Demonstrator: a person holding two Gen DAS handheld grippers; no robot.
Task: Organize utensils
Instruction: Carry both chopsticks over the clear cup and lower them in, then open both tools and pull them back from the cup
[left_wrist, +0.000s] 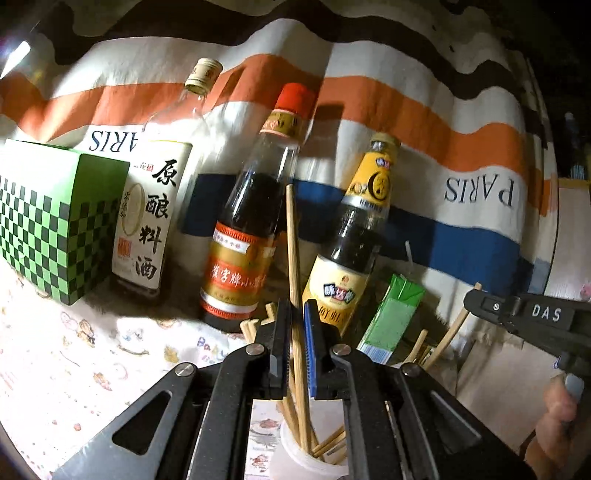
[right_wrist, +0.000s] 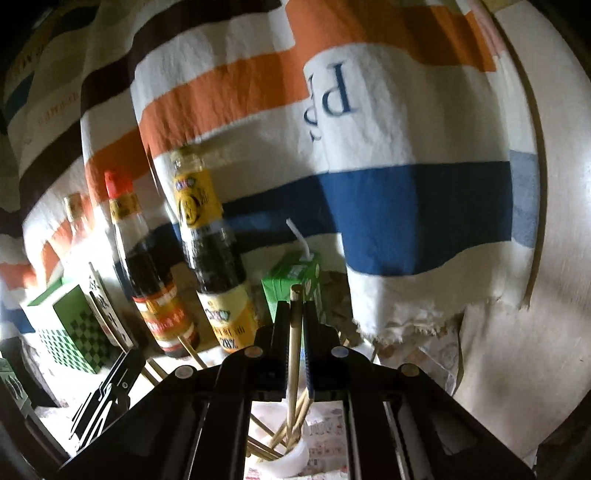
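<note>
Striped cloth behind; both grippers' (left_wrist: 295, 306) (right_wrist: 295, 306) chopsticks (left_wrist: 293, 236) (right_wrist: 294, 325) upright over cup (left_wrist: 314, 465).

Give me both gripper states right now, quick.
Left gripper: shut on a wooden chopstick, above the white cup.
Right gripper: shut on a chopstick, over the same cup.

The black two-finger left gripper (left_wrist: 295, 314) is closed on a thin, pale wooden chopstick (left_wrist: 293, 240), which is held nearly upright between its pads. The black right gripper (right_wrist: 295, 314) is likewise clamped on a second wooden chopstick (right_wrist: 294, 321). Part of a hand (left_wrist: 554, 417) is seen gripping the right gripper's handle.
</note>
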